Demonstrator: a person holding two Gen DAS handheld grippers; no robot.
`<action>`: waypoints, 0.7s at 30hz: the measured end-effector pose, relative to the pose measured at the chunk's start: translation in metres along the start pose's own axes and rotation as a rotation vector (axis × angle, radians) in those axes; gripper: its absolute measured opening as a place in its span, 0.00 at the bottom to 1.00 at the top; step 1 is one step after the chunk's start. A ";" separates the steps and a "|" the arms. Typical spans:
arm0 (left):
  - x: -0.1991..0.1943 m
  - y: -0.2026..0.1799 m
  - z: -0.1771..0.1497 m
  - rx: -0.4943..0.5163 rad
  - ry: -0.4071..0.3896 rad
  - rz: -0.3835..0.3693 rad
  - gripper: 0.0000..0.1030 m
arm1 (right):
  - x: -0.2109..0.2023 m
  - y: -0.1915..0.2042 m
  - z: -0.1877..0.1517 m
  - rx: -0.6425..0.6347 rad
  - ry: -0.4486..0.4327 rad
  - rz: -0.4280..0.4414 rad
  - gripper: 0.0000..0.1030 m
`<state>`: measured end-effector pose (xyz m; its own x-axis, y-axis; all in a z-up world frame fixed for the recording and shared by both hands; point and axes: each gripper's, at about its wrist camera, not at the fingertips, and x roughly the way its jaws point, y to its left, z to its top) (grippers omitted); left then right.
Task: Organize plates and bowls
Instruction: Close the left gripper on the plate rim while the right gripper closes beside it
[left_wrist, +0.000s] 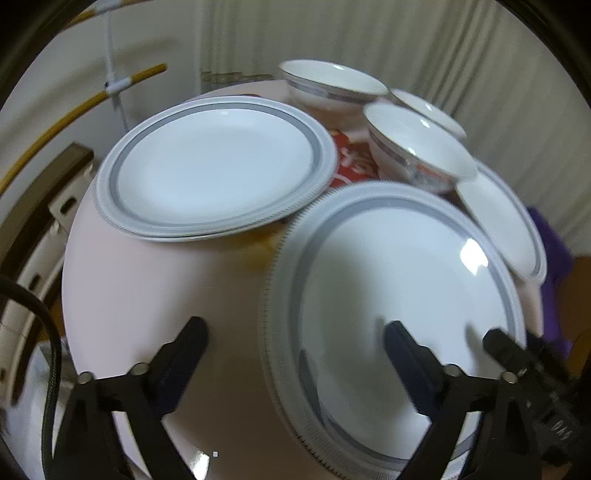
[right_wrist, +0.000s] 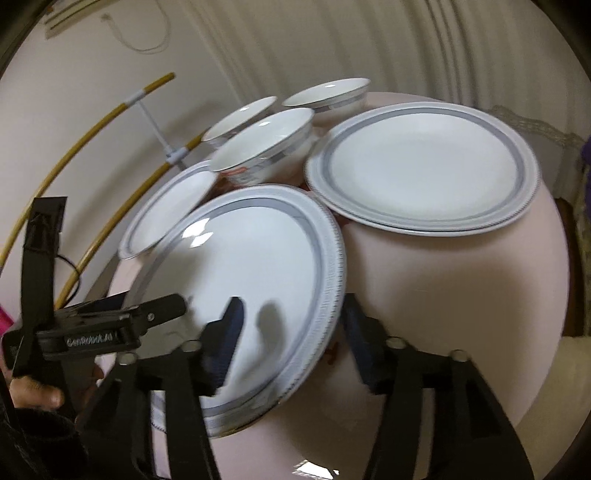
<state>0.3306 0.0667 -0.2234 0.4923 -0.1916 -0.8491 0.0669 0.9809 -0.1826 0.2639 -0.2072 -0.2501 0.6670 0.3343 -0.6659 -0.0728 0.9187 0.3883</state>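
Observation:
A white plate with a grey band, the near plate (left_wrist: 399, 295) (right_wrist: 251, 258), lies on the pale pink round table (left_wrist: 147, 295) (right_wrist: 443, 295). My left gripper (left_wrist: 295, 339) is open, its jaws astride the plate's left rim. My right gripper (right_wrist: 291, 317) is open, its jaws astride the same plate's right rim; it also shows in the left wrist view (left_wrist: 517, 354). A second large plate (left_wrist: 218, 166) (right_wrist: 424, 166) lies farther back. A smaller plate (left_wrist: 506, 229) (right_wrist: 166, 218) lies beside three bowls (left_wrist: 417, 147) (right_wrist: 266, 147).
A red printed item (left_wrist: 351, 162) lies under the bowls. Bamboo rods with white connectors (left_wrist: 92, 99) (right_wrist: 110, 122) stand beside the table. A pleated curtain (left_wrist: 443, 44) hangs behind. A purple cloth (left_wrist: 554, 266) lies off the table's edge.

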 end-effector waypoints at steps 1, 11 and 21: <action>-0.001 0.003 0.000 -0.010 0.001 -0.017 0.84 | 0.000 0.001 -0.001 -0.010 0.000 -0.003 0.60; -0.015 0.017 0.000 -0.013 -0.003 -0.073 0.54 | -0.004 -0.003 -0.003 0.066 0.004 -0.009 0.30; -0.023 0.029 -0.003 0.014 -0.020 -0.160 0.32 | -0.008 -0.003 -0.006 0.107 0.004 -0.044 0.22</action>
<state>0.3191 0.0992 -0.2108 0.4920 -0.3446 -0.7995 0.1575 0.9384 -0.3075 0.2545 -0.2115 -0.2502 0.6645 0.2952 -0.6865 0.0364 0.9048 0.4244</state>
